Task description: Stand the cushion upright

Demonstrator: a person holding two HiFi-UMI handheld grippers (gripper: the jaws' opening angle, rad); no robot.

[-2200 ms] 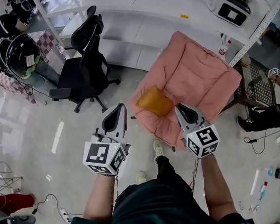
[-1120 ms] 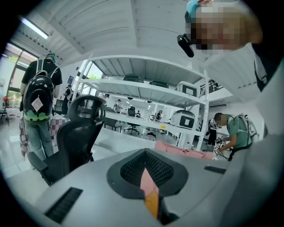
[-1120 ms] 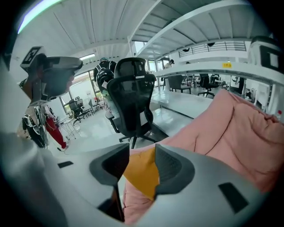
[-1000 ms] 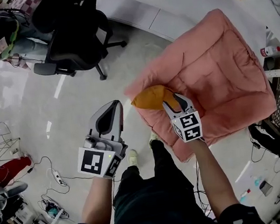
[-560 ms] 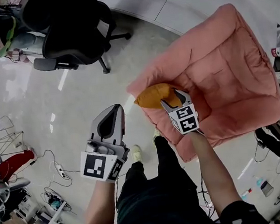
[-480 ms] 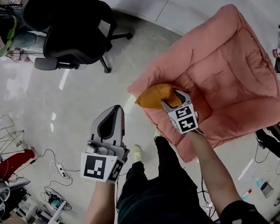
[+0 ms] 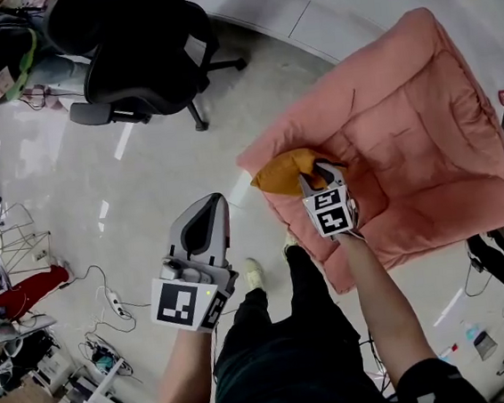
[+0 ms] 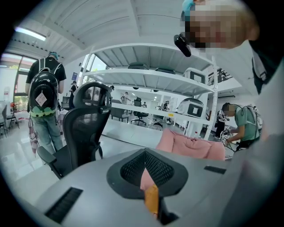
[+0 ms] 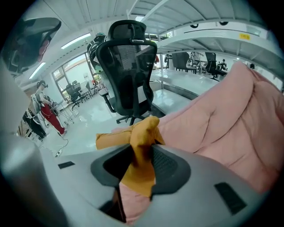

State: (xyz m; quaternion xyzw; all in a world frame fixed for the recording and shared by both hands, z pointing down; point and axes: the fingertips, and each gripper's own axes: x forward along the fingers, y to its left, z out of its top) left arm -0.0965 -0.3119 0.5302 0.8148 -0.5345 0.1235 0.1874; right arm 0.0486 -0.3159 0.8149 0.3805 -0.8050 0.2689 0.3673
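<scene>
A small orange cushion (image 7: 278, 172) lies at the near-left corner of a big pink padded seat (image 7: 406, 135). My right gripper (image 7: 314, 174) reaches down onto it. In the right gripper view its jaws are closing, with a bunched fold of the orange cushion (image 9: 142, 133) pinched between the pads of the right gripper (image 9: 141, 165). My left gripper (image 7: 209, 206) hangs over the floor, left of the seat, jaws together and holding nothing. Through the thin slit of the left gripper (image 8: 145, 170) a strip of orange cushion (image 8: 151, 200) and the pink seat (image 8: 191, 146) show.
A black office chair (image 7: 144, 64) stands on the glossy floor at the far left. A white counter (image 7: 321, 10) runs behind the seat. Cables and a power strip (image 7: 110, 300) lie on the floor at left. A person with a backpack (image 8: 44, 97) stands beyond the chair.
My right gripper has come down onto the orange cushion and its jaws have closed on the fabric. The left gripper has sunk a little, staying left of the seat.
</scene>
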